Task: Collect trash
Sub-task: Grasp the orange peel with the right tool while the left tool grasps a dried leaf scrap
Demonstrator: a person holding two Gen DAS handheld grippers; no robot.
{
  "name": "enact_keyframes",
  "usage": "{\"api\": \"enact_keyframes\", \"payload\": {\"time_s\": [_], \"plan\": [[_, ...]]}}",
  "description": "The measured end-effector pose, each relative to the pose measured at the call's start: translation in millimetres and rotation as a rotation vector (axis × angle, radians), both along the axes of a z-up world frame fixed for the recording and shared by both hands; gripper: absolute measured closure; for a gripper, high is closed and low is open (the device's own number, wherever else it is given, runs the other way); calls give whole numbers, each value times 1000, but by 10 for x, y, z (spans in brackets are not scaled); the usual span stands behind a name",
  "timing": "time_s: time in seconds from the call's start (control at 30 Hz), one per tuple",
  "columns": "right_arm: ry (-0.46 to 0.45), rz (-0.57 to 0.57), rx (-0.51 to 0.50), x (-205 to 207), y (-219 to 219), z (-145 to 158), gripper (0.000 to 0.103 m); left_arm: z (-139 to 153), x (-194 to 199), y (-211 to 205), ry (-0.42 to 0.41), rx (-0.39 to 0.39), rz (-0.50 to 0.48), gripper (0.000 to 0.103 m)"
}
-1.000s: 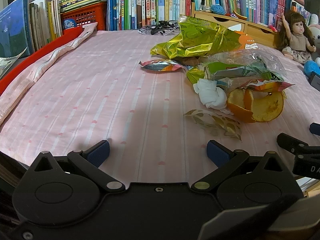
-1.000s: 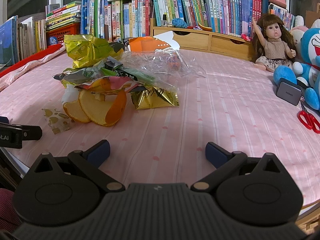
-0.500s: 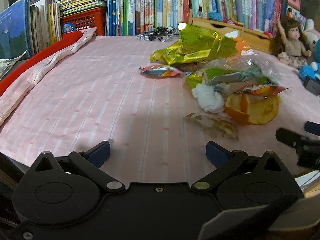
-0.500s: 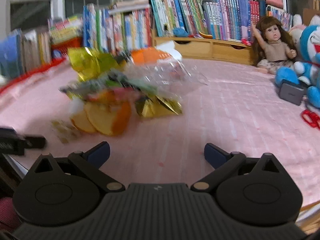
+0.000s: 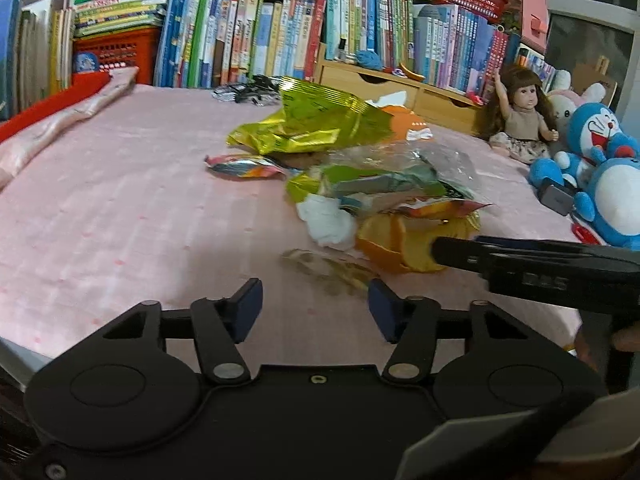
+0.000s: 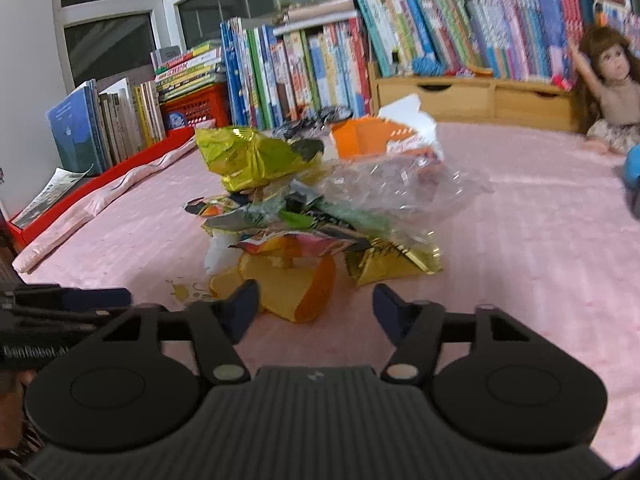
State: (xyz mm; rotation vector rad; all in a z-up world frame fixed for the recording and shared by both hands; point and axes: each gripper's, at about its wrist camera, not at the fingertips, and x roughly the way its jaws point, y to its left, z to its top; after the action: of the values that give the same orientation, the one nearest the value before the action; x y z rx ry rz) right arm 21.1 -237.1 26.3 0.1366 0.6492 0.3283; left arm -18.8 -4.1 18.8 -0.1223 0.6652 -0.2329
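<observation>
Both the left gripper and the right gripper have just been closing, with nothing between the jaws; the red crate carries stacked books.

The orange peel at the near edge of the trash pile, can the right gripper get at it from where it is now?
Probably yes. The orange peel lies just beyond the right gripper, whose jaws have just been closing with nothing between them. Only bare pink sheet lies between; wrappers overlap the peel's far side only.
</observation>
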Motion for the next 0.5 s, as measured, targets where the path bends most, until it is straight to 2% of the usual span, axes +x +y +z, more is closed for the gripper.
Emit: {"api": "enact_keyframes", "payload": {"time_s": [0.03,0.13,0.17,0.23,0.3,0.37,0.5], "plan": [[8,-1,7,30,12,-22,50,-3,14,-6,3,-17,-6,49],[55,-39,27,98,21,-73,84,-9,97,-4,15,-74,-3,51],[49,-46,31,76,12,-67,86,-12,139,-7,19,-89,0,53],[14,-50,27,-16,-14,-30,89,-50,257,-22,54,-119,0,75],[-12,-69,2,-109,-39,14,92,-123,381,-34,111,-161,0,86],[-27,-91,-9,-173,-88,56,92,-160,438,-61,116,-181,2,93],[-54,-128,-36,-286,-179,107,92,-102,366,-156,64,-113,-4,99]]}}
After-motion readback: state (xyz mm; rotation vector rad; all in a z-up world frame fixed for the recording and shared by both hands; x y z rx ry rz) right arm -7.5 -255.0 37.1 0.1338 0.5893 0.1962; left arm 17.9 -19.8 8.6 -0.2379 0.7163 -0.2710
